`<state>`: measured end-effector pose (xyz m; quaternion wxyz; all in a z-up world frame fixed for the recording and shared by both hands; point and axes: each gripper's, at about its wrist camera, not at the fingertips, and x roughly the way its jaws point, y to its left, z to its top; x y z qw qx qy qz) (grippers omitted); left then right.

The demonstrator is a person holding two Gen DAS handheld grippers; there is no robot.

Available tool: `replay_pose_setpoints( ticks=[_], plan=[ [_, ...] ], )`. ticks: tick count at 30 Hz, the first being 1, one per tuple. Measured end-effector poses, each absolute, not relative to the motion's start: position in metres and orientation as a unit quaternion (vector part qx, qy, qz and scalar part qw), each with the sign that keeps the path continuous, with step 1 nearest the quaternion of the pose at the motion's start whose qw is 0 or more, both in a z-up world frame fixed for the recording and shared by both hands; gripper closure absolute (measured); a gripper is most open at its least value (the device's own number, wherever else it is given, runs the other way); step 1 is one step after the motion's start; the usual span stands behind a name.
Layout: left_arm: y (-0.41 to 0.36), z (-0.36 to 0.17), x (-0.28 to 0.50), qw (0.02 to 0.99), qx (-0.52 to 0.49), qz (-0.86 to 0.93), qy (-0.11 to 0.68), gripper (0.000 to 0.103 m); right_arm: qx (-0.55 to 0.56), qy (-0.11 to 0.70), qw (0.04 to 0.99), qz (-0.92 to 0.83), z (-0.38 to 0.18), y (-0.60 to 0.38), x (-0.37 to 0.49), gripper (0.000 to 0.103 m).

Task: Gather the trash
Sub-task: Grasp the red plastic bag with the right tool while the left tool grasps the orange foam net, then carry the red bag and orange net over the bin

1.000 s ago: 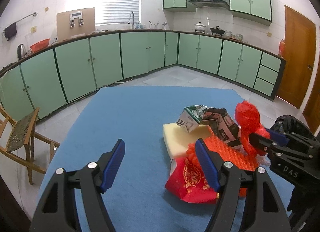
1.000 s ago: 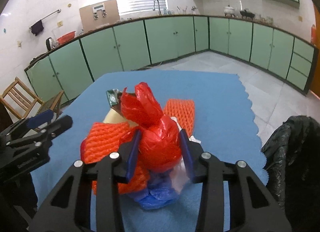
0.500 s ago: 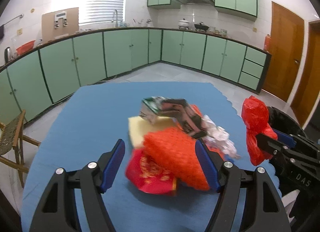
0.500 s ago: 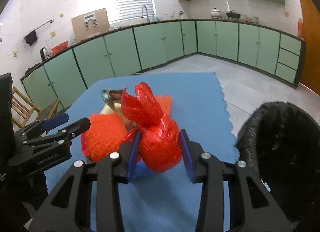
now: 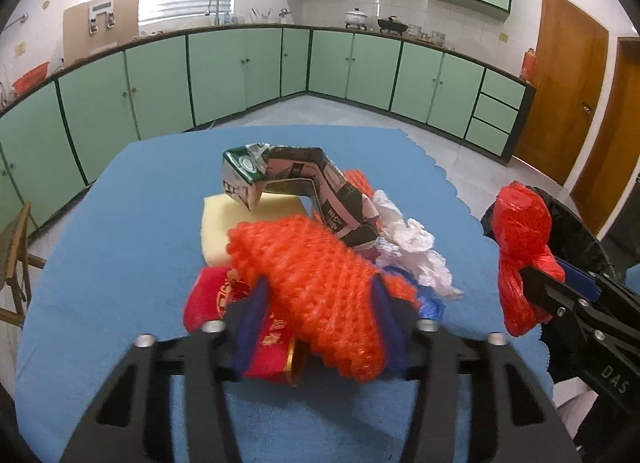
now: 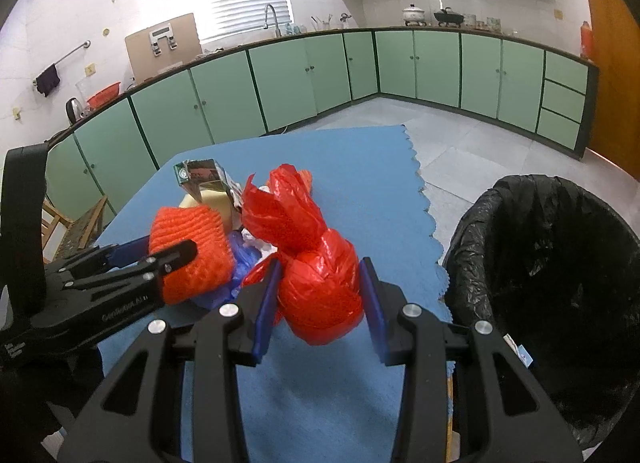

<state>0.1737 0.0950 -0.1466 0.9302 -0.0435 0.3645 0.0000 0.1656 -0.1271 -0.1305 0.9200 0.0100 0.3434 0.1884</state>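
A trash pile lies on the blue mat (image 5: 132,223): a crushed milk carton (image 5: 296,183), a yellow sponge (image 5: 218,223), white crumpled paper (image 5: 416,251), a red packet (image 5: 208,299) and an orange foam net (image 5: 320,287). My left gripper (image 5: 318,323) is shut on the orange foam net, which also shows in the right wrist view (image 6: 192,251). My right gripper (image 6: 320,299) is shut on a knotted red plastic bag (image 6: 316,271), held above the mat's right edge beside the black-lined bin (image 6: 560,283). The bag also shows in the left wrist view (image 5: 524,247).
The bin stands off the table's right side (image 5: 576,231). A wooden chair (image 6: 76,223) stands at the left of the table. Green kitchen cabinets (image 5: 240,71) run along the far walls, with a wooden door (image 5: 572,95) at the right.
My left gripper moved forward over the pile and closed on the orange foam net. My right gripper carried the red bag rightward, off the pile, toward the bin.
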Motion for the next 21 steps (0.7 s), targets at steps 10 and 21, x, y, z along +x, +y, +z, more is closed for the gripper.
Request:
replay_pose_setpoints(
  ticks=[10,21],
  plan=[
    [0.100,-0.138,0.161,0.937,-0.036,0.012,0.347,0.091,0.010,0.336,0.922,0.190,-0.123,-0.126,0.158,0.065],
    [0.098,-0.100,0.133,0.949,-0.026,0.009,0.314,0.091,0.024,0.309,0.932,0.186,-0.088,-0.130,0.139,0.065]
  ],
)
